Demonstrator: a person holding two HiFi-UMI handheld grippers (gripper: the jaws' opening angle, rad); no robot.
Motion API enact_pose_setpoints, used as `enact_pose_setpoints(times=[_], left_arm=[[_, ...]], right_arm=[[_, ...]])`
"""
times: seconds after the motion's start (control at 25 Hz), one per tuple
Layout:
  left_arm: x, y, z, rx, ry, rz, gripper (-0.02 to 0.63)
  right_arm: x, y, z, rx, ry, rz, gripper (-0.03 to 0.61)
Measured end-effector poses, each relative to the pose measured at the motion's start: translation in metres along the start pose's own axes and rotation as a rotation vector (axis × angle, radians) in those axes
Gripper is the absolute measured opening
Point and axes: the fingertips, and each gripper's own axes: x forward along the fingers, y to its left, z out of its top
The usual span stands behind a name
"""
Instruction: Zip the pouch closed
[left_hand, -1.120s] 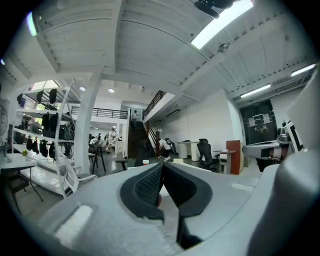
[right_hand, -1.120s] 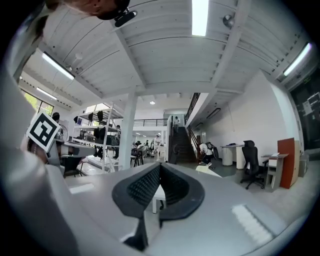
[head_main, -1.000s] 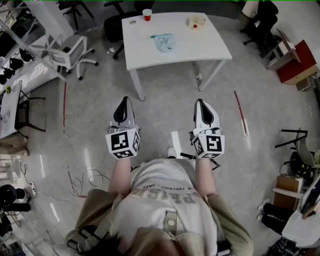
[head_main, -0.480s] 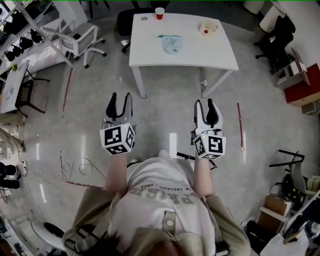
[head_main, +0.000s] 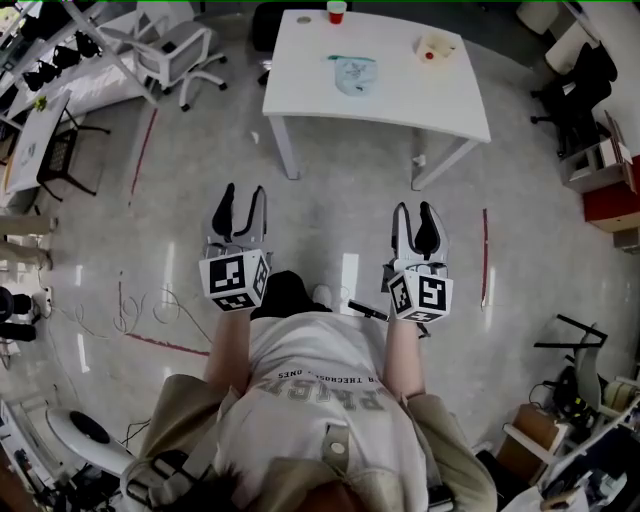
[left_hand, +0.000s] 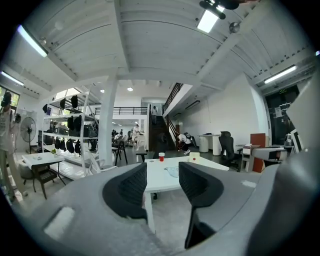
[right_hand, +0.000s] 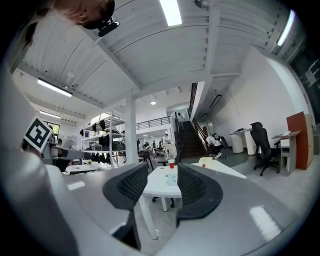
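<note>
Left gripper (head_main: 244, 197) and right gripper (head_main: 416, 215) have just spread their jaws wide, nothing between (shut a second ago); the pouch (head_main: 355, 75) lies on the table (head_main: 400, 112) ahead, nearer now; zipping unstarted

Bright ceiling strip lights (right_hand: 171, 11); floor (head_main: 345, 275) glare; fisheye-warped edges.

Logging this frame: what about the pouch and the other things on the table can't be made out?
- Pouch zipper: too small and distant in the head view and both gripper views to tell open from closed.
- Pale item with a red spot, head view: too small to identify.
- Red cup contents, head view: at the top edge, too small.
</note>
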Motion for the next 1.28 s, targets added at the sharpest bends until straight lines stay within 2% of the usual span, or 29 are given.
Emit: enact_pose_setpoints(times=[0.28, 0.56, 0.88, 1.28], left_arm=[[0.009, 0.004, -0.012, 0.016, 0.051, -0.005, 0.207], [0.051, 0.008, -0.024, 0.001, 0.077, -0.050, 0.189], [0.135, 0.010, -0.020, -0.012, 0.085, -0.113, 0.175], [0.251, 0.032, 0.012, 0.001, 0.071, -0.172, 0.175]], right_arm=[[0.012, -0.001, -0.011, 0.019, 0.032, 0.010, 0.160], [0.037, -0.006, -0.021, 0.017, 0.053, -0.008, 0.160], [0.104, -0.022, -0.018, 0.003, 0.063, -0.034, 0.158], [0.210, -0.038, 0.007, -0.020, 0.040, -0.086, 0.160]])
